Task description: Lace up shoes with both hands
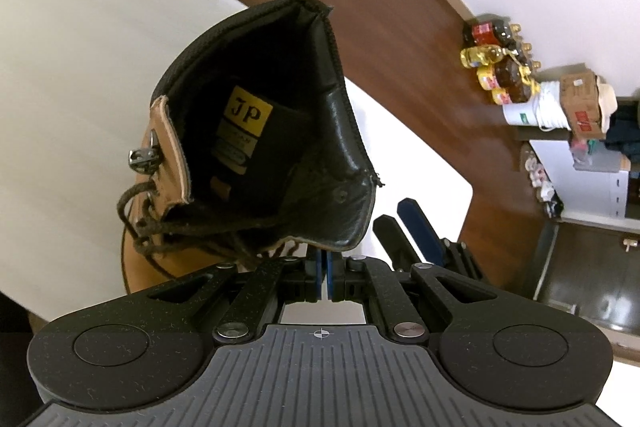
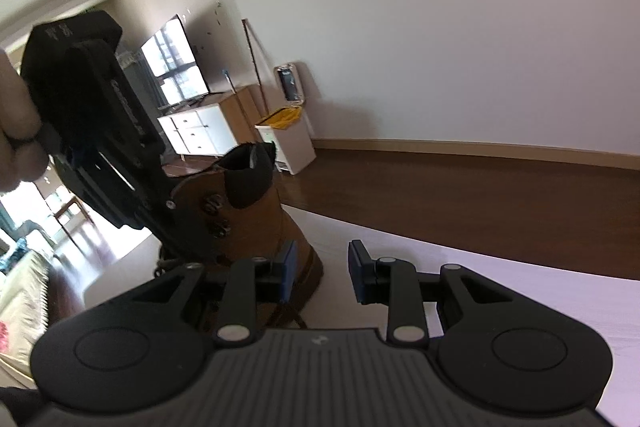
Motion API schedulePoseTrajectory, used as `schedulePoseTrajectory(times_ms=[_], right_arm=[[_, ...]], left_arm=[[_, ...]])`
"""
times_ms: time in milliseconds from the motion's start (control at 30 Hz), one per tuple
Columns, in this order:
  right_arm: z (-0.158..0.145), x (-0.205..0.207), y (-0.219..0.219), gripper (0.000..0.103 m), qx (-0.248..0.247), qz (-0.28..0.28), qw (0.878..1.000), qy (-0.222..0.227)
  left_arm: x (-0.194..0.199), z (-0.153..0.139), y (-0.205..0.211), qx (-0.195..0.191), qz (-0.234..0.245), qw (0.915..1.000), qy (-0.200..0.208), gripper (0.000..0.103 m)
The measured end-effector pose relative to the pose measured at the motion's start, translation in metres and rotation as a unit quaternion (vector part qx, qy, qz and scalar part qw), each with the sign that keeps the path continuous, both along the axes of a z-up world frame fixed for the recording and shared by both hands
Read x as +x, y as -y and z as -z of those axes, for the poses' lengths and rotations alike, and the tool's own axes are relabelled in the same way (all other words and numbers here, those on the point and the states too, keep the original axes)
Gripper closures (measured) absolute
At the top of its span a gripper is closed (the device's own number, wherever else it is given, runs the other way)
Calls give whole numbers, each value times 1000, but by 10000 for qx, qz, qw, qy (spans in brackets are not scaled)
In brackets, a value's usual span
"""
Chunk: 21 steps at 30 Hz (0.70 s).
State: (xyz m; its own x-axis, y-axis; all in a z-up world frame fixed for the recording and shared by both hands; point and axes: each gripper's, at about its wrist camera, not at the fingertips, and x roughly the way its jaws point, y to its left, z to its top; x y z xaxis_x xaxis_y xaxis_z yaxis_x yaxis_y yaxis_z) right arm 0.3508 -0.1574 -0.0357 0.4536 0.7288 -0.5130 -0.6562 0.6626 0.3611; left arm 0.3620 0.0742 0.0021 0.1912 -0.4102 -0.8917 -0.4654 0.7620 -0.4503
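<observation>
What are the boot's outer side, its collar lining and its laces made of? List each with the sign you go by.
Boot outer: tan leather, likely matte nubuck; even brown surface without shine.
Collar lining: black smooth leather or a synthetic; glossy highlights and soft creases, stitched edge.
Laces: dark brown woven cord, looks fuzzy and round.
Lace hooks: metal, by their grey glint.

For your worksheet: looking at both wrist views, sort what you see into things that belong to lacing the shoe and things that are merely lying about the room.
Belongs to the job:
- tan boot
- dark laces
- left gripper
- right gripper

Just lying about:
- bottles
- white bucket
- cardboard box
- white bin
- television
</observation>
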Motion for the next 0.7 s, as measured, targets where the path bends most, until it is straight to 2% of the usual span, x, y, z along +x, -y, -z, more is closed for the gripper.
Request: schedulePoseTrajectory(times_ms=[100,167,267,400,533,600,700], right_arm=[[0,9,10,71,526,-189,9973,-482],[7,23,18,72,1048,-288,9880,-1095],[26,52,25,72,1882,-369,9584,-2114],[43,76,25,73,2456,-492,9245,-2873],[64,92,22,73,2872,-620,8851,-3610],[74,97,18,73,2966,-613,8723,-3839],[87,103,13,73,3069,-640,8606,-4012]], left_arm=[[1,-8,12,483,346,9979,244,100],[1,-10,16,572,404,9971,308,100],[-1,-11,20,606,427,9965,380,100],[-3,-12,15,553,305,9972,394,100],[-8,-15,13,594,253,9965,523,100],[-9,-15,13,586,243,9963,579,100],[-10,-16,17,720,382,9942,697,100]])
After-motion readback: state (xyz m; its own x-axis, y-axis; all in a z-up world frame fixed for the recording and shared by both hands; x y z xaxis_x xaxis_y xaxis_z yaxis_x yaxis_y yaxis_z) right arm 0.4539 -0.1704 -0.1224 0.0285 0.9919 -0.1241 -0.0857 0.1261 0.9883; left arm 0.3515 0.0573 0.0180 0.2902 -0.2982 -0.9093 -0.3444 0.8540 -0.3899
